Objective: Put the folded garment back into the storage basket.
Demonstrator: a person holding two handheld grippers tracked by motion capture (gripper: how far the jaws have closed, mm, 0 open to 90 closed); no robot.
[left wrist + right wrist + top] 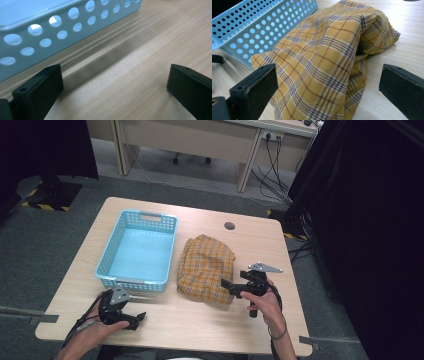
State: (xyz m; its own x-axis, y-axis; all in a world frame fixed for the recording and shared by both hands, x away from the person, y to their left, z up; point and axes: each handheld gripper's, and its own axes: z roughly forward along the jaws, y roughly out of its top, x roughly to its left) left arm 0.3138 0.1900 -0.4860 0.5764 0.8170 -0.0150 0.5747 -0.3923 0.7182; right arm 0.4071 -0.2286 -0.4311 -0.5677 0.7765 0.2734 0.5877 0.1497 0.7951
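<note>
A: Item one: we list the yellow plaid cloth (205, 268), bunched mid-worktop (260, 240), just right of the blue basket (137, 247).

B: Item two: our right hand-held gripper (231, 285), jaws spread wide, empty, at the cloth's near right edge. Bare worktop lies to the right of it.

A: Item three: our left hand-held gripper (137, 320), jaws likewise apart, holding nothing, near the basket's front wall, close to the worktop's near edge.

A light wooden table (165, 320) stands on grey carpet (45, 250) near desks (210, 140).
</note>
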